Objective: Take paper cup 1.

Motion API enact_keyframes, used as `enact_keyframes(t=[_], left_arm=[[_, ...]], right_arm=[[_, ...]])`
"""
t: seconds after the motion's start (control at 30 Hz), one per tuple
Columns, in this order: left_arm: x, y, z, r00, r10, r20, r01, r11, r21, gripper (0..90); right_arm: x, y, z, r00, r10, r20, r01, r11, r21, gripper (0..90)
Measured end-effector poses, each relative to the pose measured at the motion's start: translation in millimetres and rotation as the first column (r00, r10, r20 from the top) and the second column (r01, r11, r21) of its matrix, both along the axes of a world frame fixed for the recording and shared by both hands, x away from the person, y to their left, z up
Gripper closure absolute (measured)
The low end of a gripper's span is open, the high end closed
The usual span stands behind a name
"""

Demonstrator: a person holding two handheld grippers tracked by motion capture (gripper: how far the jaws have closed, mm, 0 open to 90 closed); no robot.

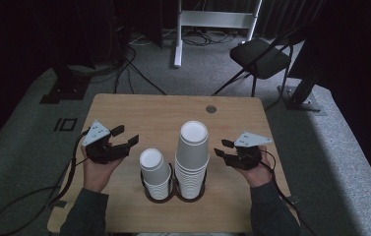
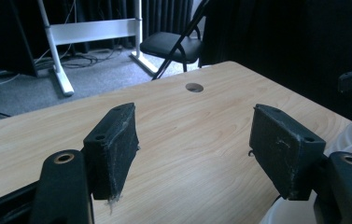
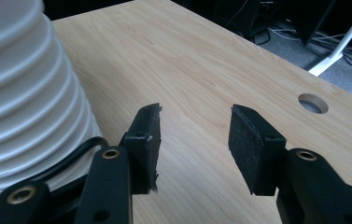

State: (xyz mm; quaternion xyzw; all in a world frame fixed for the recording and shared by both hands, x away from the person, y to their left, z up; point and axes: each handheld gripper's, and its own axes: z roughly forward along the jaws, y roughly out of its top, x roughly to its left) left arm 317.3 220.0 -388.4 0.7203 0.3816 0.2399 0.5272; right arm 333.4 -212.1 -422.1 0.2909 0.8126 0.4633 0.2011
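High view: taller cup stack (image 1: 192, 162) stands touching the shorter stack (image 1: 155, 174) between both claws.

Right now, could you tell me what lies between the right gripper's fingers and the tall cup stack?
Only bare table: the high view shows a clear gap between the right gripper and the tall cup stack.

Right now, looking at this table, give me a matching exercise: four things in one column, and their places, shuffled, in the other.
Things:
1. tall cup stack
2. short cup stack
3. round hole
4. black chair

Places:
A. on the floor beyond the table
B. on the side of the left gripper
C. near the table's far edge
D. on the side of the right gripper

Pairs: 1-D, 2-B, 3-C, 4-A
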Motion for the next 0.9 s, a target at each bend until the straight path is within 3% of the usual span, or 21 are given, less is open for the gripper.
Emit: enact_keyframes(t=[0.53,0.9], left_arm=[[-13.3,-17.2,30.6,0.9985,-0.036,0.042,0.036,0.9993,-0.005,32.1],[-17.4,-31.3,45.5,0.9935,-0.107,0.040,0.107,0.9941,-0.014,29.9]], right_arm=[[-13.0,1.3,16.9,0.9991,0.017,0.038,-0.016,0.9997,-0.020,49.9],[-20.2,6.5,27.7,0.9974,0.043,0.058,-0.043,0.9991,-0.009,47.1]])
